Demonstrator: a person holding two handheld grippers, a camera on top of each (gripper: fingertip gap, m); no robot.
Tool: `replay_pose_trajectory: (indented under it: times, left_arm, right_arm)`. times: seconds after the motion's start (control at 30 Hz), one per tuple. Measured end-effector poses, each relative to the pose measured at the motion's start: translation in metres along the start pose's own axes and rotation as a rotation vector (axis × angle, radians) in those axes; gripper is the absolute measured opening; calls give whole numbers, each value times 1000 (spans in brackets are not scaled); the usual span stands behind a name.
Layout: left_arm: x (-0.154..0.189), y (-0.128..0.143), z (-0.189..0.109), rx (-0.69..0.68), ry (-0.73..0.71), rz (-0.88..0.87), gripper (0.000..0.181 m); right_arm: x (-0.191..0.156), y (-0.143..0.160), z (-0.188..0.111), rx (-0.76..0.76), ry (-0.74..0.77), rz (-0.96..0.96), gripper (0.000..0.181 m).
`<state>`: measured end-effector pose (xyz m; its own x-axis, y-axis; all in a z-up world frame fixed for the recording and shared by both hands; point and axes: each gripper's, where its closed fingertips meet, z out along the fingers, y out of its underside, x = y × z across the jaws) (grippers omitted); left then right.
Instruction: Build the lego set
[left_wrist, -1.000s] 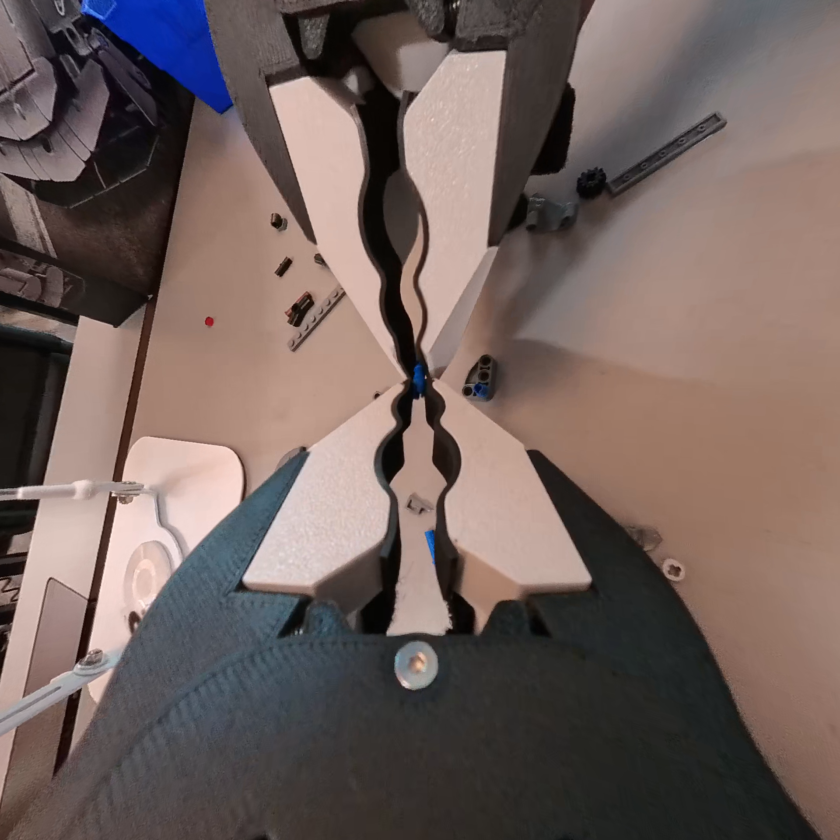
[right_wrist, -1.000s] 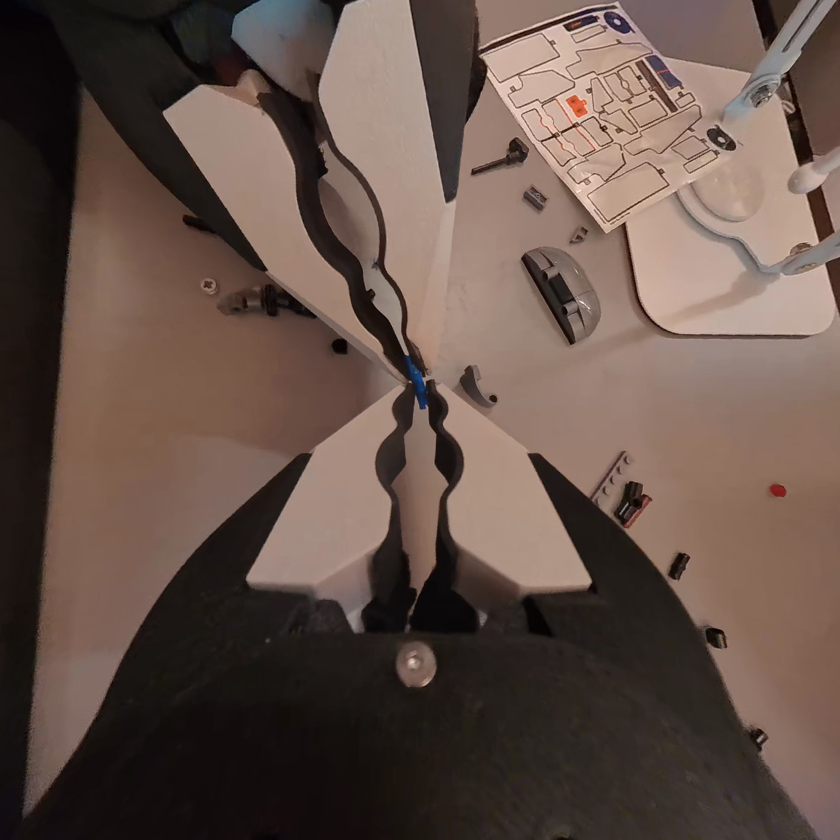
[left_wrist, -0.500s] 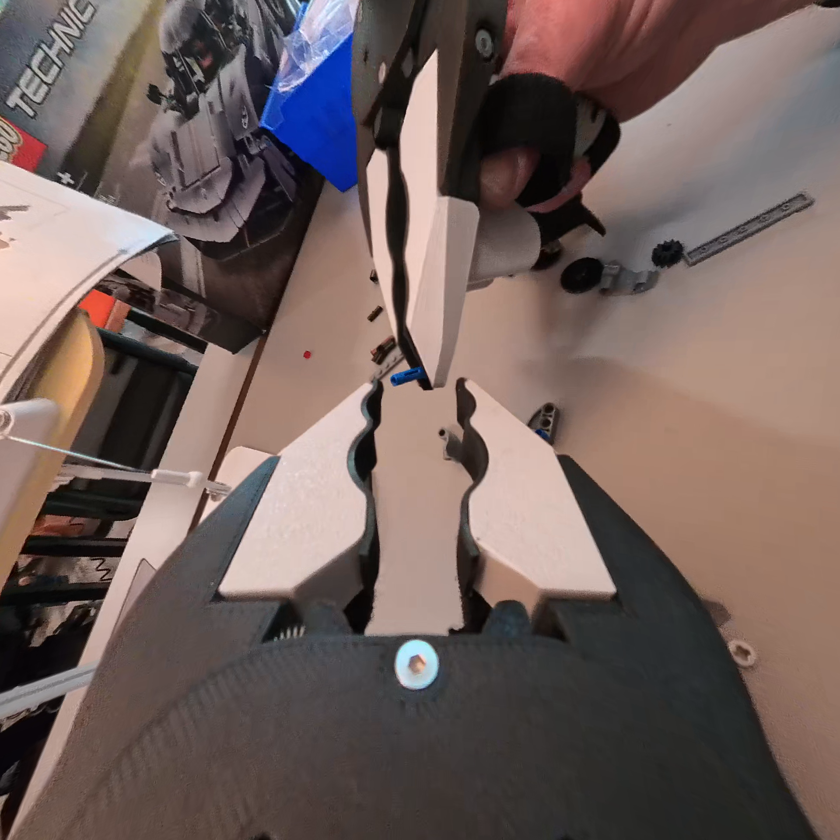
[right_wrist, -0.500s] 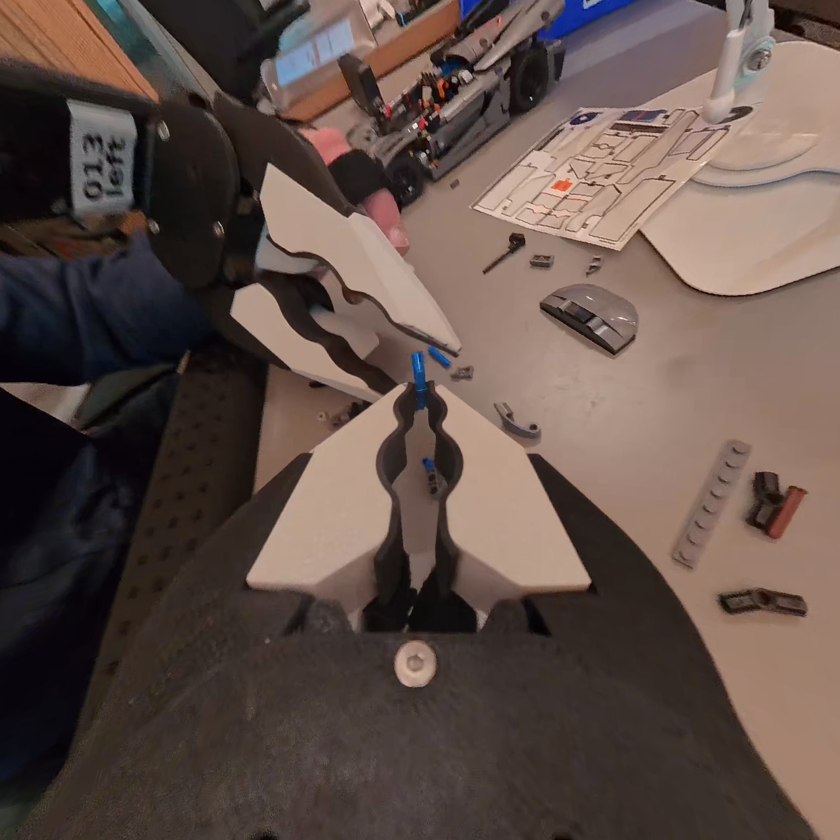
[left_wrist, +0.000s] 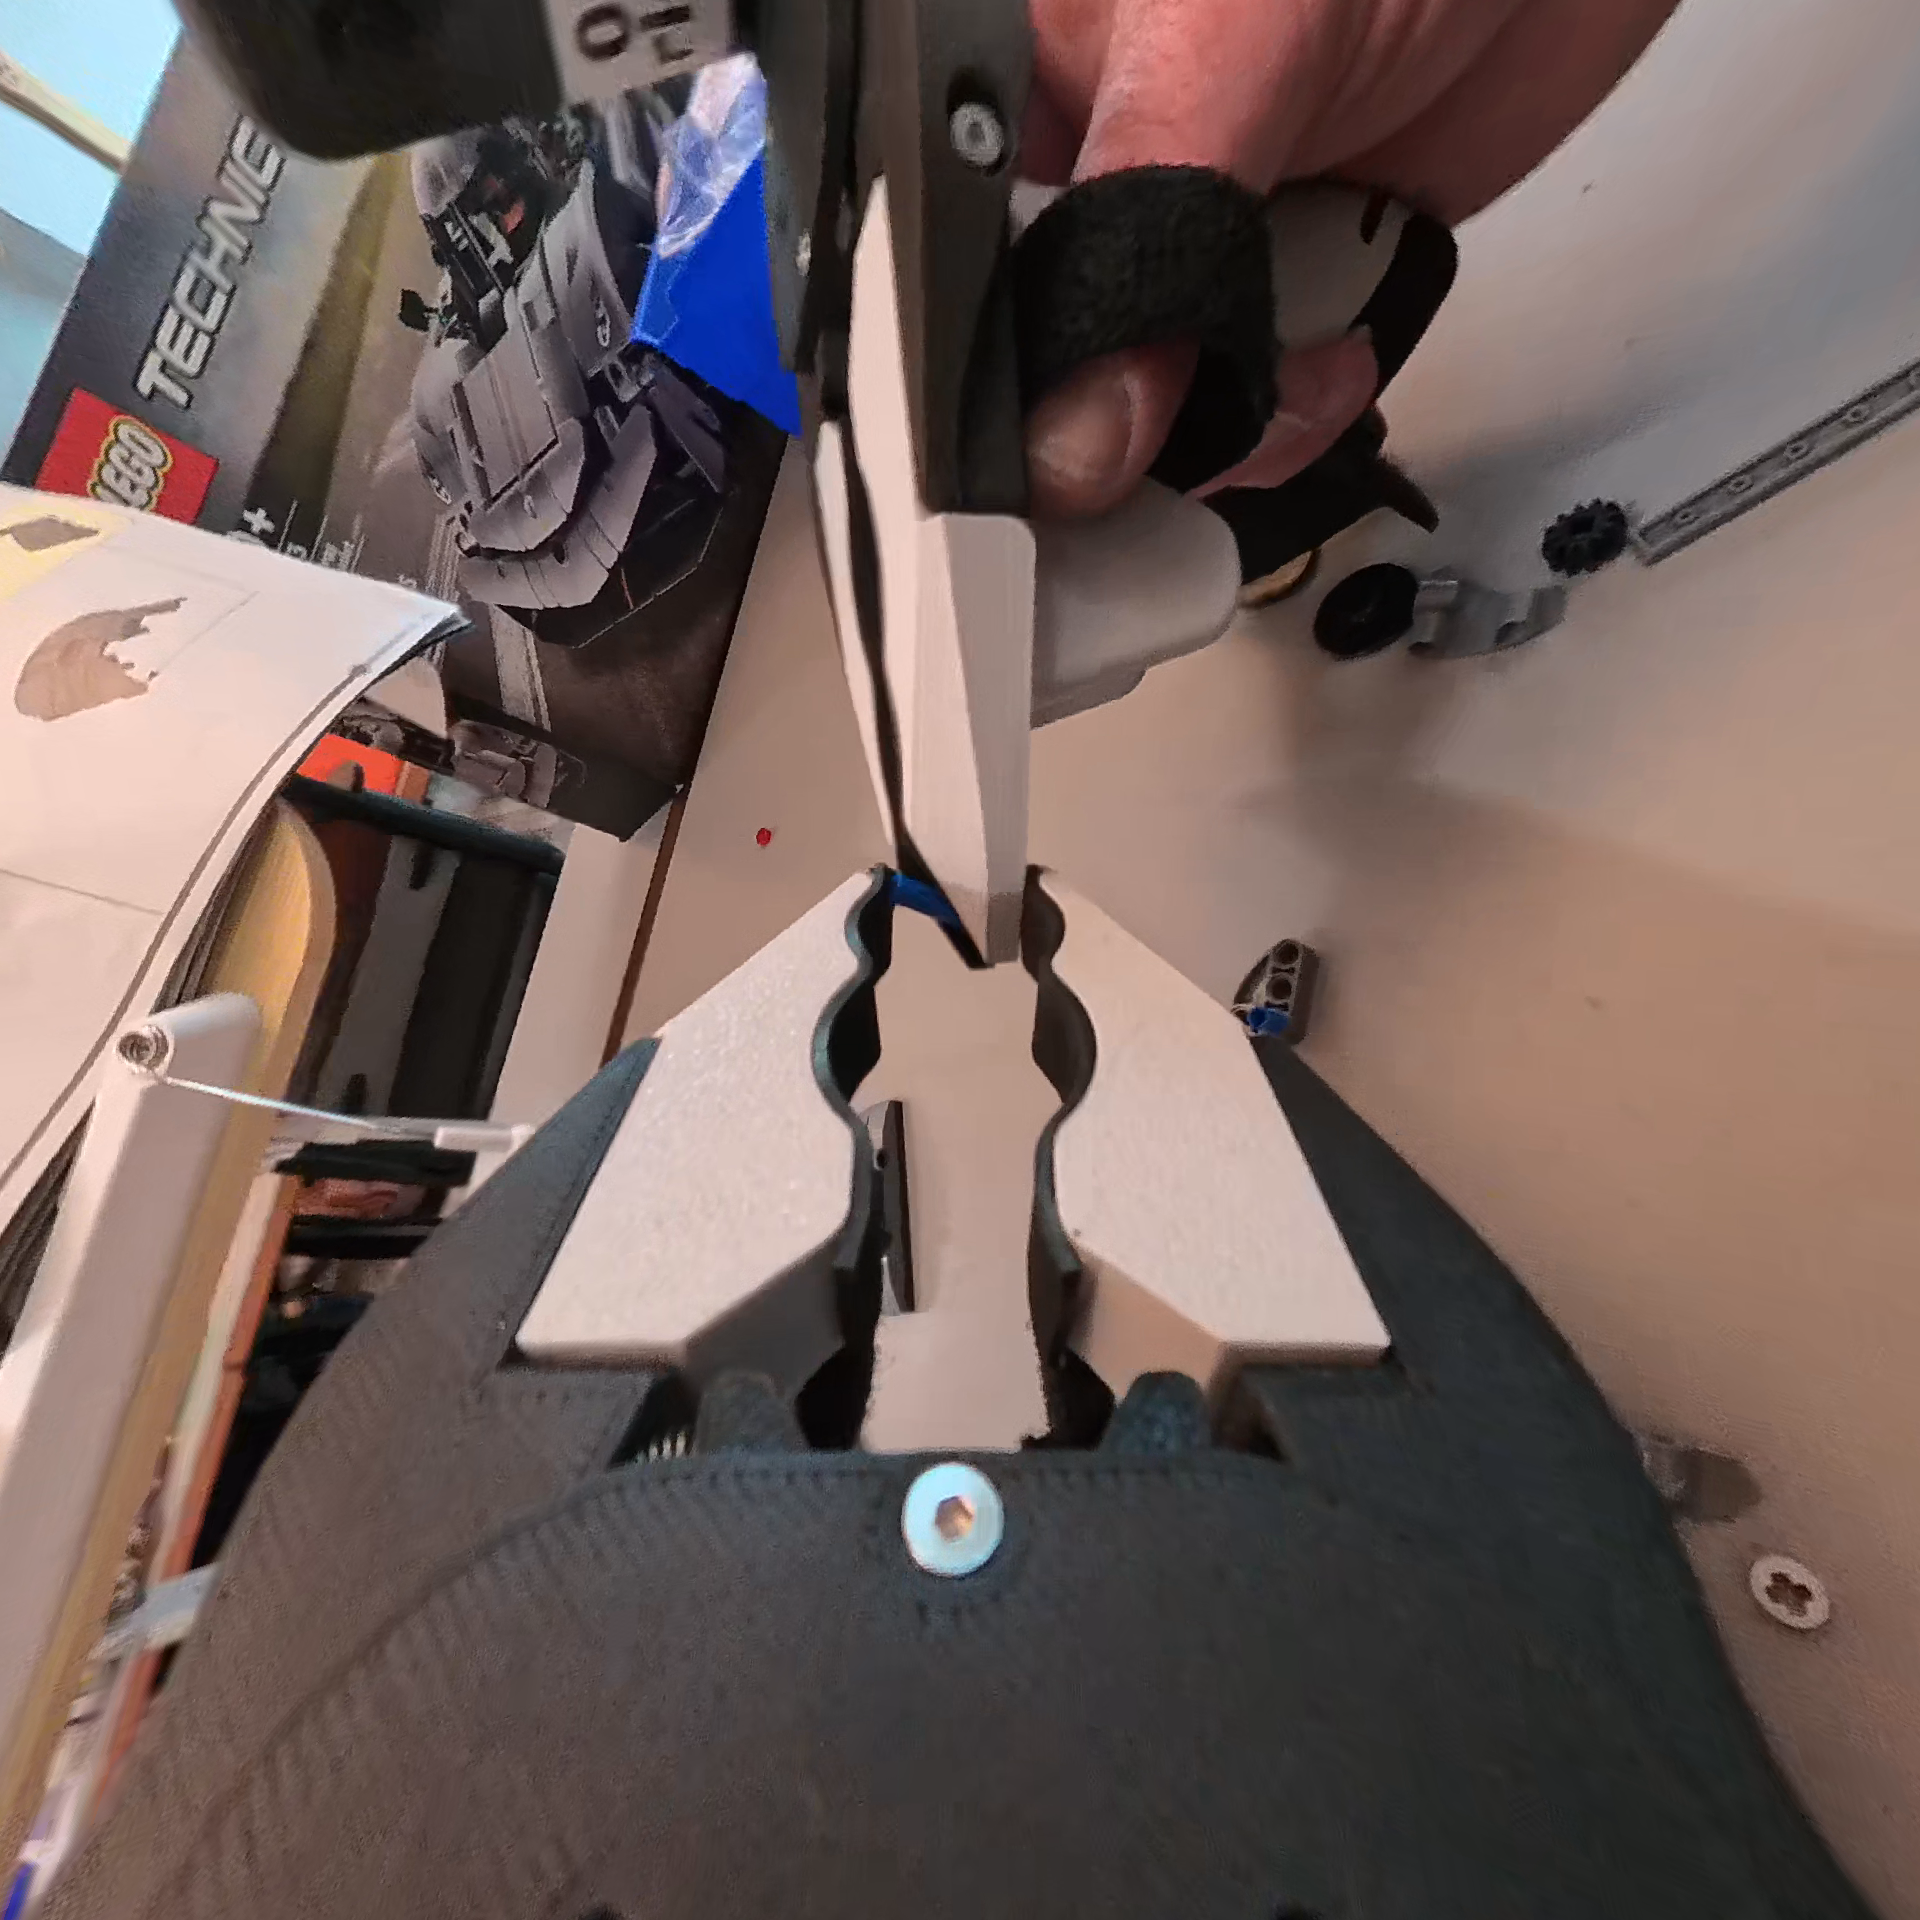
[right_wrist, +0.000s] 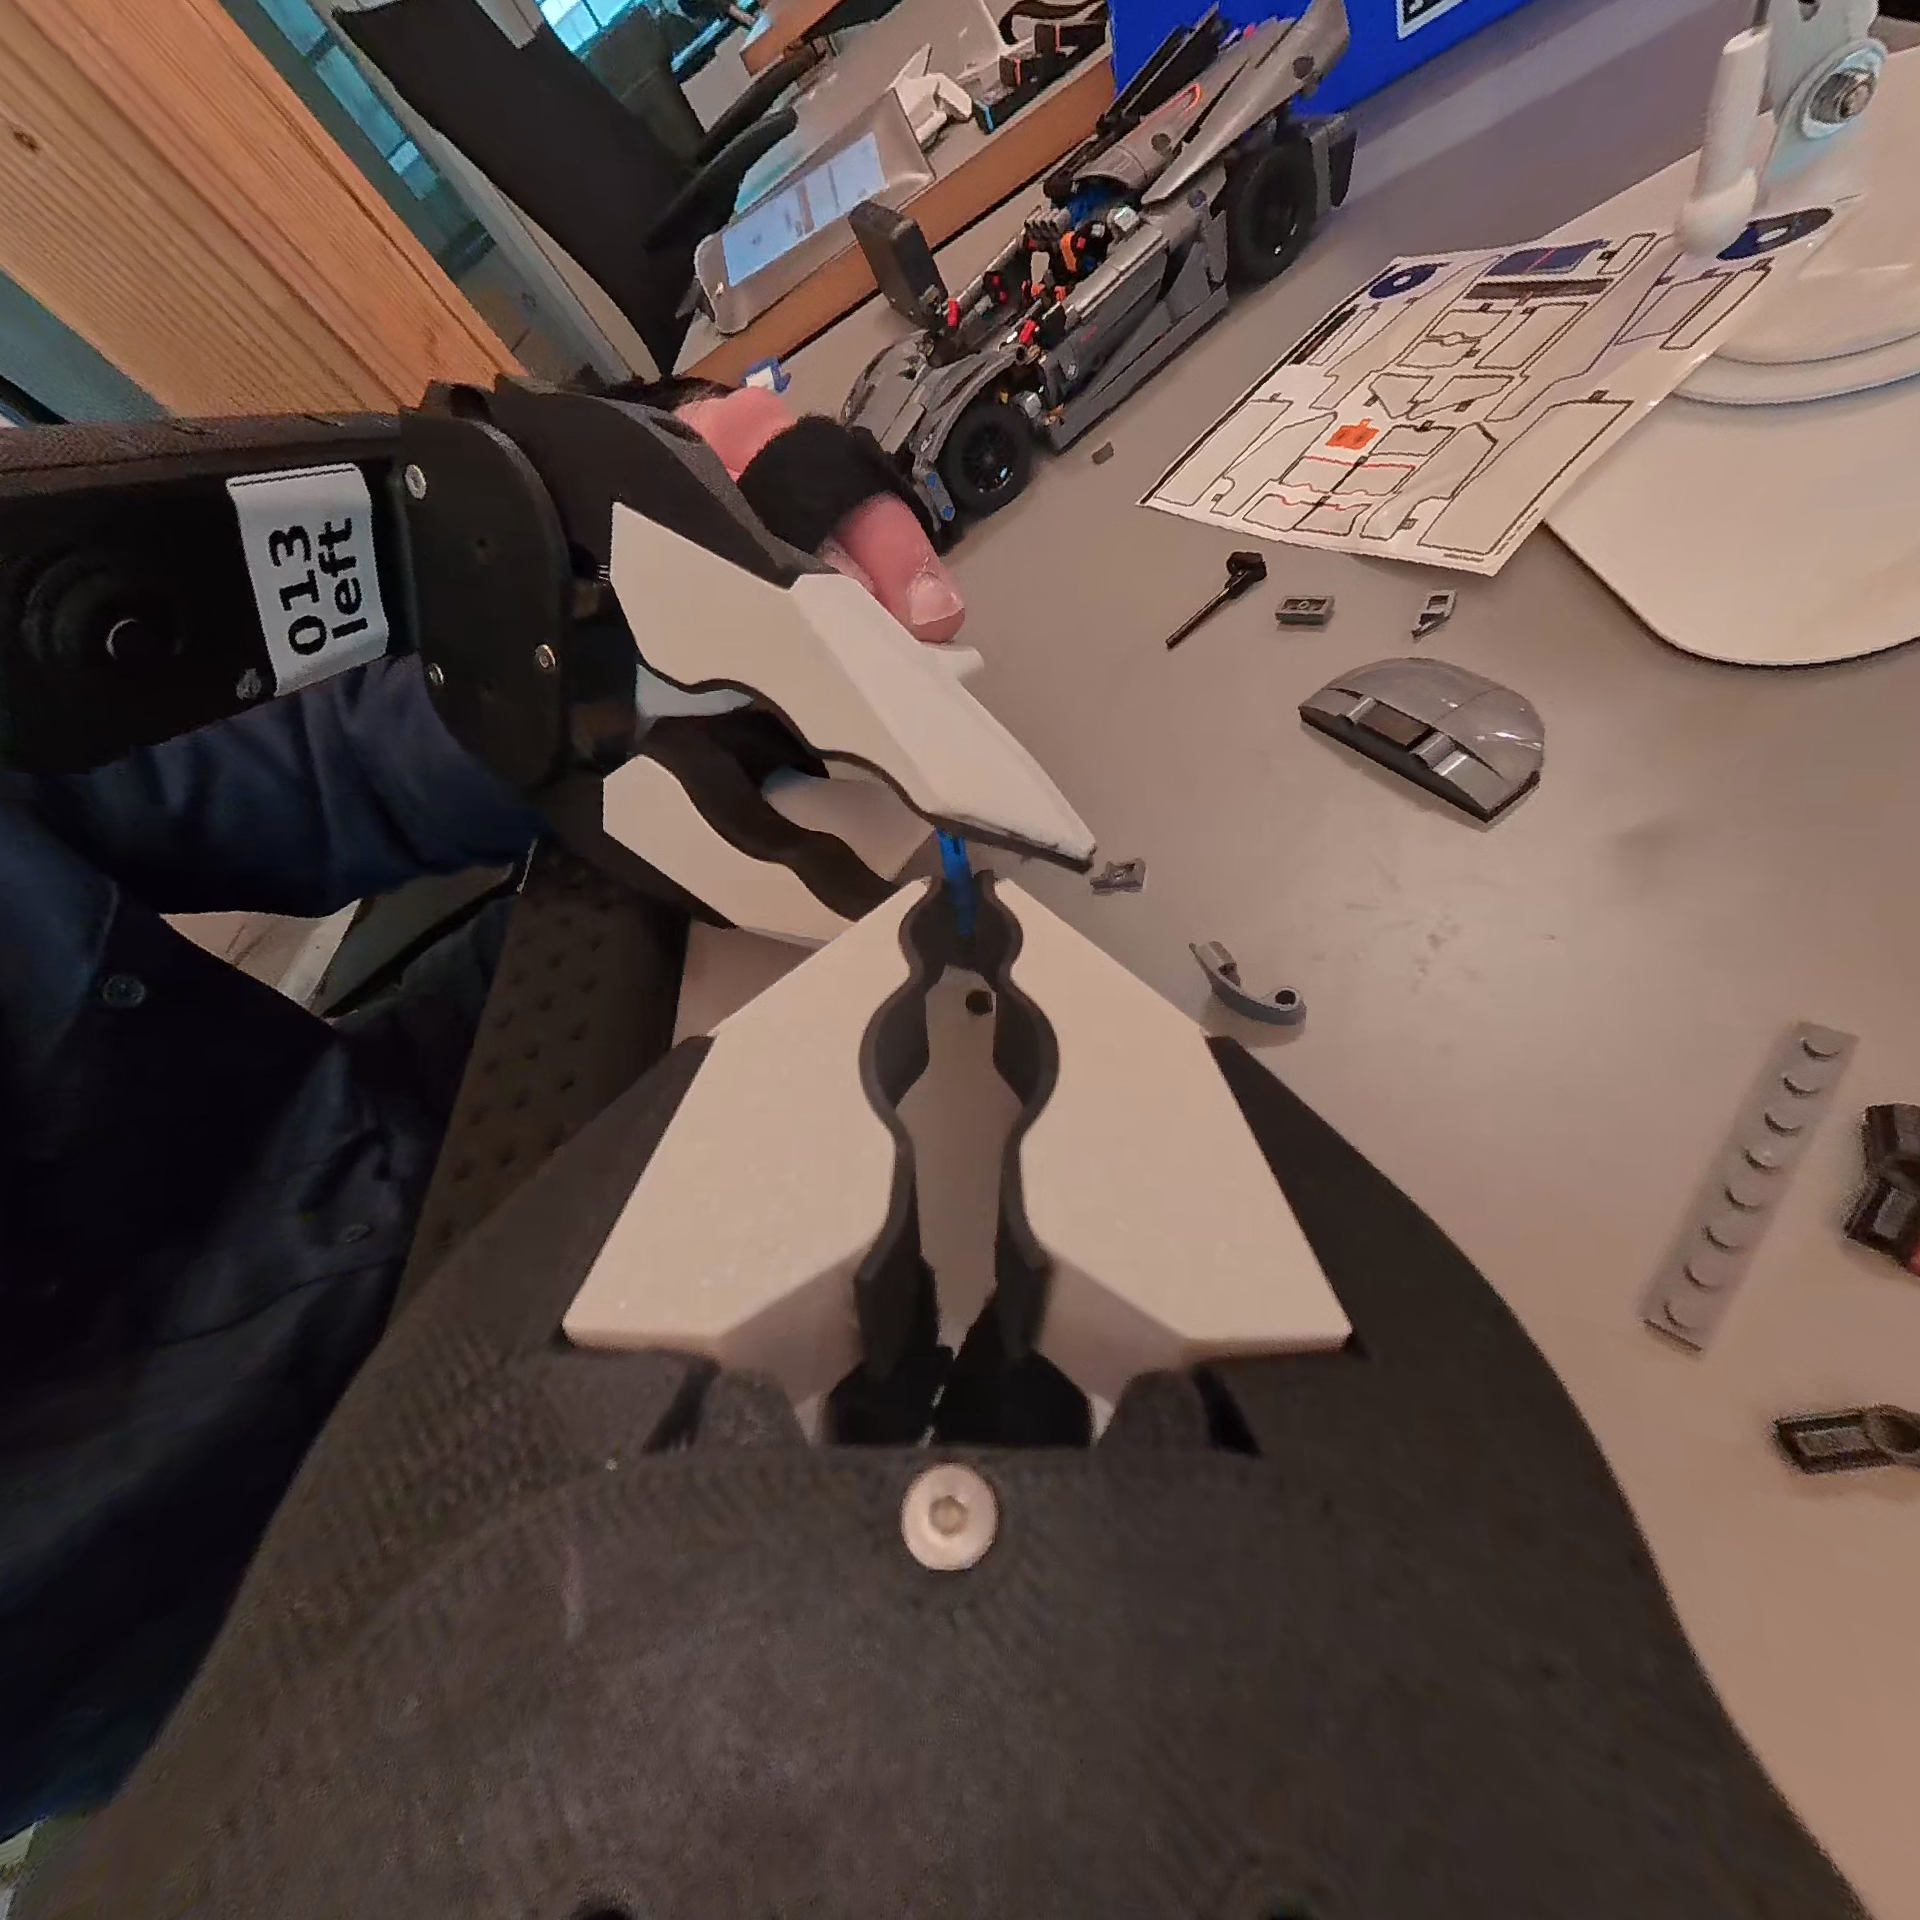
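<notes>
While the right gripper (right_wrist: 961, 902) pinches a small blue pin (right_wrist: 956, 896) at its fingertips above the table (right_wrist: 1455, 935), the left gripper (left_wrist: 951, 894), jaws parted, brackets that pin.

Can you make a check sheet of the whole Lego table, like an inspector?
Surface: grey table, parts scattered on it.
Job's things: blue pin held above the table; grey car model at the back; sticker sheet near it.
Clutter: curved grey panel, long grey plate, small loose parts.
Grippers: right gripper shut on the pin; left gripper open, fingers either side of the right's tips.
Cables: nothing seen.
Surroundings: set box, wooden wall, white stand base.
</notes>
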<state>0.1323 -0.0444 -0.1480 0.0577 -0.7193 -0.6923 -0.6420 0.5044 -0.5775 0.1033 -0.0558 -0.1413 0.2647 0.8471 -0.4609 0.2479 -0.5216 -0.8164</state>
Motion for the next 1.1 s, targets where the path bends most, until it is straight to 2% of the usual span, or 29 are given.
replay_pose_trajectory:
  times: [0.1, 0.37, 0.77, 1.1]
  left_arm:
    - [3, 1, 2, -24, -16, 64, 21]
    - [1, -3, -3, 5, -21, 85, 20]
    - [3, -3, -5, 7, -6, 83, 18]
    - [1, -2, -5, 0, -15, 71, 9]
  right_arm:
    - [0, 5, 3, -32, 8, -14, 3]
    - [-6, 1, 0, -1, -48, 20, 4]
    - [-8, 2, -1, -3, -89, 53, 4]
    - [-6, -1, -6, 28, -92, 67, 0]
